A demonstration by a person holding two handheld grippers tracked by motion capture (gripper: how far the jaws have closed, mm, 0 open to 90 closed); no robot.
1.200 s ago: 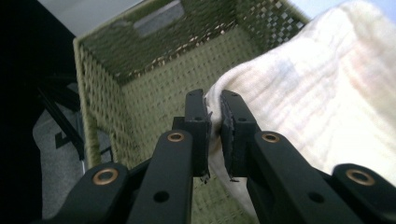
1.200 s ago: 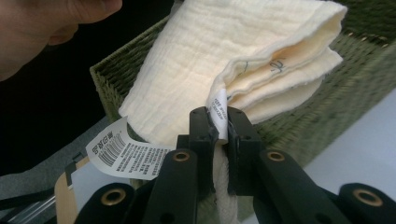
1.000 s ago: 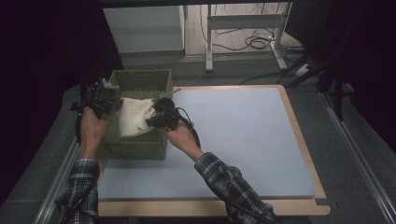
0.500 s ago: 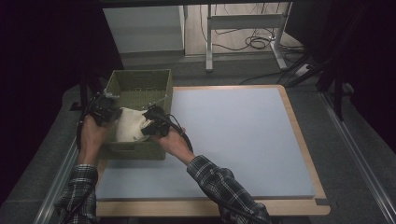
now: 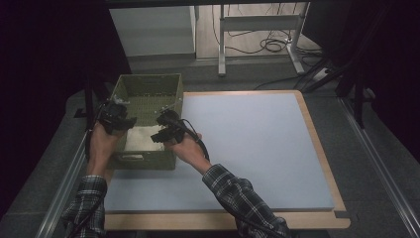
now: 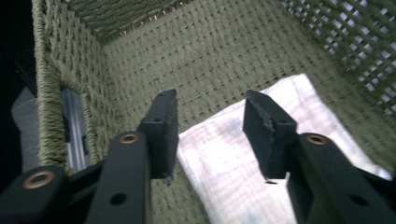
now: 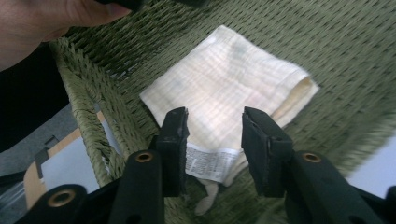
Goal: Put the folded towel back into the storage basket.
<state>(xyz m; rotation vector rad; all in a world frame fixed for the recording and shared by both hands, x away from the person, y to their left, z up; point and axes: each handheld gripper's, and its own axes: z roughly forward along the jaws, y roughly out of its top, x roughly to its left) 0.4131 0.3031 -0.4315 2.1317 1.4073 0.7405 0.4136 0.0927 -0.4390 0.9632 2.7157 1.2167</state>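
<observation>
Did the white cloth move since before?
Yes. The cloth dropped from above the green basket's rim to its floor, nearer the front wall.

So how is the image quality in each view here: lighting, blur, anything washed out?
High view: dim, black at both sides, though the green basket and blue mat read clearly. Left gripper view: soft and blurred, the folded cloth washed out, bright light through the basket's mesh wall. Right gripper view: sharper, the cloth's weave visible, its label text too small to read.
</observation>
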